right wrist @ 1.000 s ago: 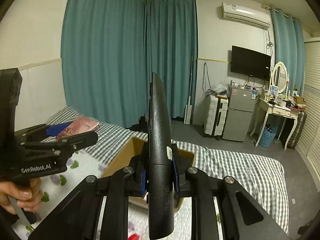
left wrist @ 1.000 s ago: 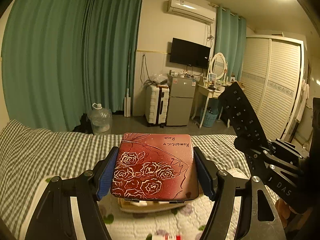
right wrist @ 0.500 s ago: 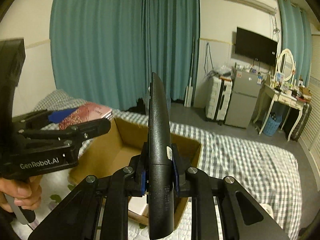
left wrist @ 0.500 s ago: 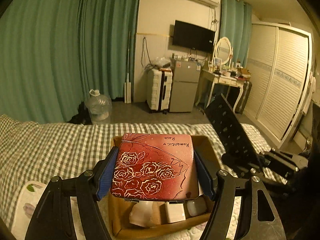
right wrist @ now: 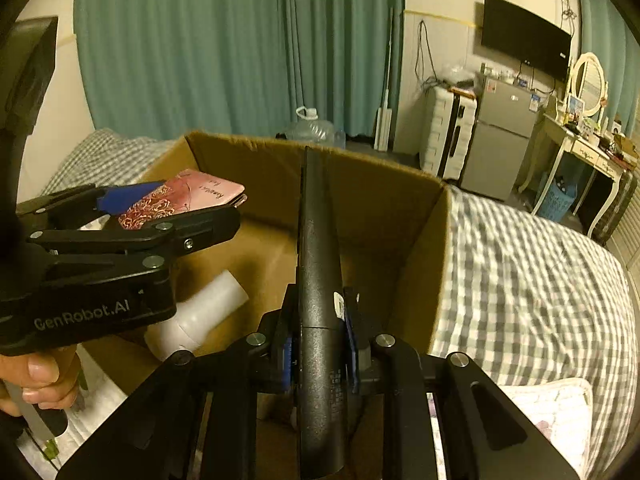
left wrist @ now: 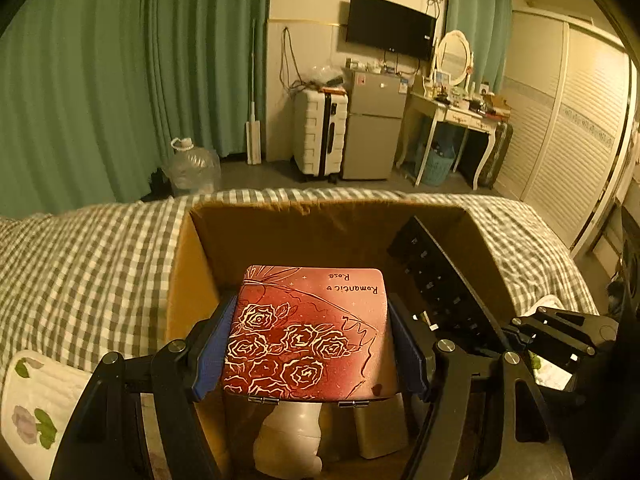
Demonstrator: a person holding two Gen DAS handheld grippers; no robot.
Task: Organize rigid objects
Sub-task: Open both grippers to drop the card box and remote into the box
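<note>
While both your hands hang over the open cardboard box [left wrist: 188, 264], neither load has been let go, so the sorting is only partly done. At least two pale things already lie on the box floor: a white bottle-like piece [right wrist: 200, 316] at about 8 o'clock in the right wrist view, and a small whitish block [left wrist: 378, 428] at 6 o'clock in the left wrist view. What is left, as far as I can judge, is to lower and release what you carry; whether more items wait outside the box cannot be seen.

Your left gripper [left wrist: 308, 340] has its blue pads clamped on the two side edges of the red tin [left wrist: 308, 328], held flat and lid-up inside the box's mouth, clear of the walls. It is a shallow, hinged case with rounded corners, white rose outlines and the words "Romantic Rose", glossy and hard, so it should sit flat once set down.

Your right gripper [right wrist: 318, 340] is pinched narrow on the black remote control [right wrist: 318, 280], gripping its thin sides near the lower half. The remote stands edge-on, long and slim, its far end pointing toward 12 o'clock at the box's back wall; its button face shows in the left wrist view at 3 o'clock.
</note>
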